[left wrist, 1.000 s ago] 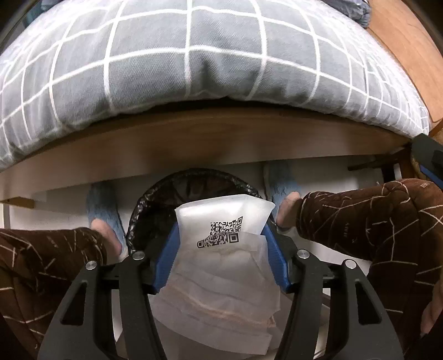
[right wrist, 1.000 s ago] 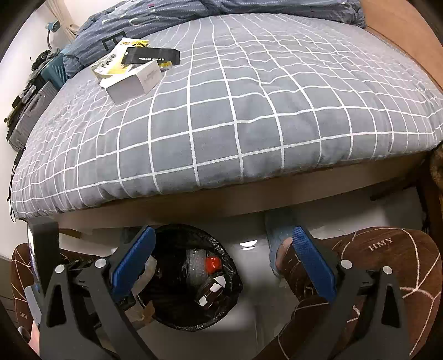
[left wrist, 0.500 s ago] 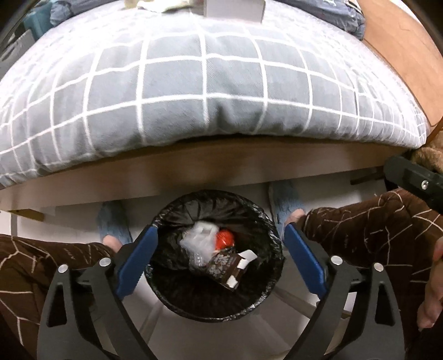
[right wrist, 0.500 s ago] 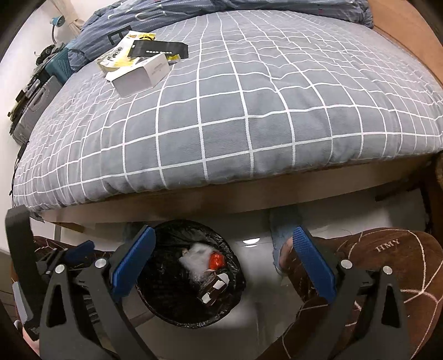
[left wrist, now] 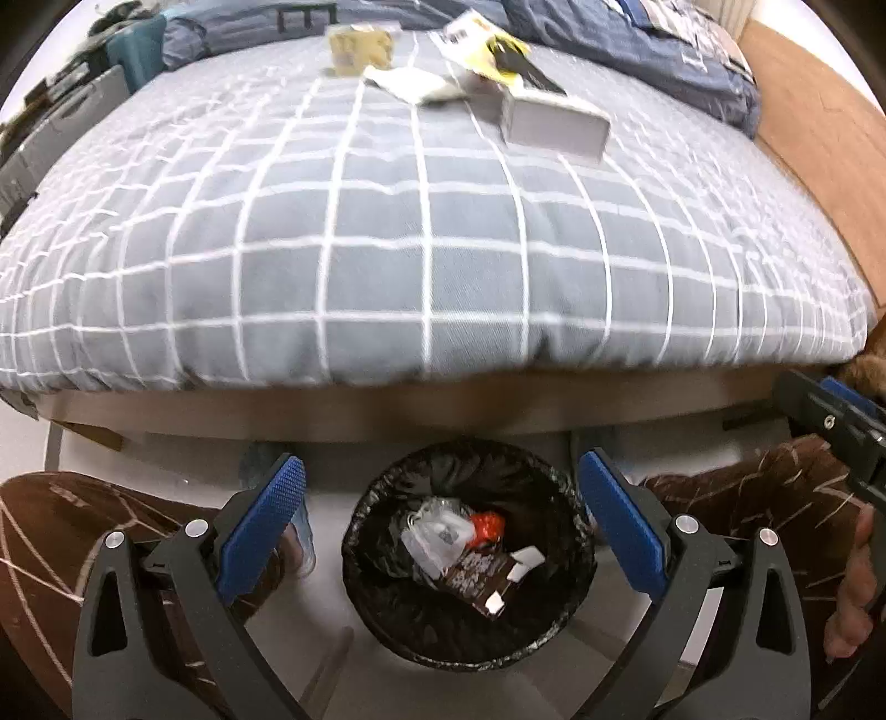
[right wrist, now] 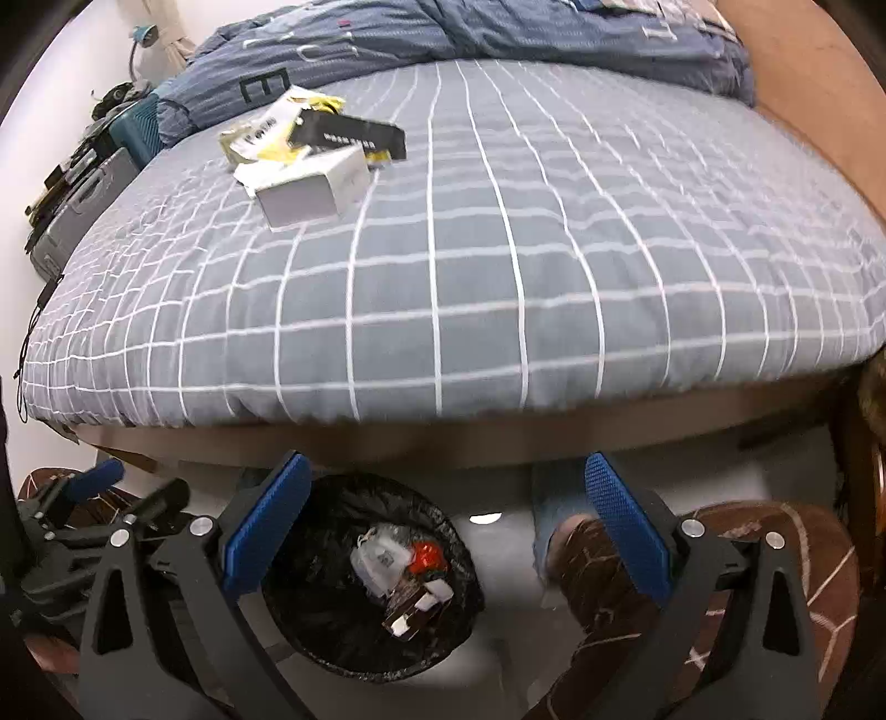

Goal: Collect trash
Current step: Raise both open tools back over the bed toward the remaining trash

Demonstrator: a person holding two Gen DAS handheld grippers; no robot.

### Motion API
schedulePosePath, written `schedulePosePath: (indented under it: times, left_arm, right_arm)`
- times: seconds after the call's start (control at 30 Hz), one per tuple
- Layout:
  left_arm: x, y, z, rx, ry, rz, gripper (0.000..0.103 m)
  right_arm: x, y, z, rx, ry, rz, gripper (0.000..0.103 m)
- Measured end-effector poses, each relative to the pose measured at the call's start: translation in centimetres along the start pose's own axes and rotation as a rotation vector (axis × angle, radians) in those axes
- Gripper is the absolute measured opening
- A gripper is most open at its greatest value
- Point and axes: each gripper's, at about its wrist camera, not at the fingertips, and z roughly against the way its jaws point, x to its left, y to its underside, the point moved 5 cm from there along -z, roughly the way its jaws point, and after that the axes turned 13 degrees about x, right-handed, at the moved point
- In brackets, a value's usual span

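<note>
— Trash first: where is it?

— Some lies in the black-lined bin (left wrist: 468, 554) on the floor in front of the bed (left wrist: 432, 232): a clear plastic packet (left wrist: 440, 531), something red (left wrist: 487, 526) beside it, and a dark wrapper (left wrist: 479, 573) with white scraps. More lies up on the grey checked bedcover: a white box (left wrist: 554, 124), and behind it a yellow-and-white packet (left wrist: 482, 44), a black flat pack (right wrist: 354, 135) and a pale sheet (left wrist: 412, 86), all close together near the far side.

— And the left gripper (left wrist: 437, 526)?

— Above the bin, pointing steeply down at it. Its jaws have just been opening and stand wide apart, with nothing between the blue pads (left wrist: 263, 520); the bin's mouth shows in the gap.

— The right gripper (right wrist: 443, 526)?

— Its jaws are spread wide too, and empty. From its camera the bin (right wrist: 368, 581) sits low and left of centre, partly behind the left-side pad. The left gripper's black frame shows at that view's left edge.

— Anything of the person?

— Legs in brown patterned trousers (left wrist: 736, 509) on both sides of the bin, a foot in a blue-grey sock (right wrist: 554, 498) near the bed frame, and a hand (left wrist: 853, 587) at the right edge of the left camera's view.

— Is the picture sharp?

— The bedcover is a little smeared in both views; print on the packets cannot be read.
</note>
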Motion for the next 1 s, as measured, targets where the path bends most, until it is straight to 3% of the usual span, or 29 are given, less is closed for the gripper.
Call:
schedulePosePath:
  times: [0.57, 1.0]
  left_arm:
    - [2.9, -3.2, 5.7, -0.078, -0.059, 0.023, 0.097]
    - [4.9, -8.8, 9.4, -0.12, -0.065, 0.051, 0.097]
  right_arm:
    - [3.4, -4.1, 5.2, -0.121, 0.037, 0.065, 0.096]
    - [6.9, -9.0, 6.7, -0.132, 0.034, 0.107, 0.096]
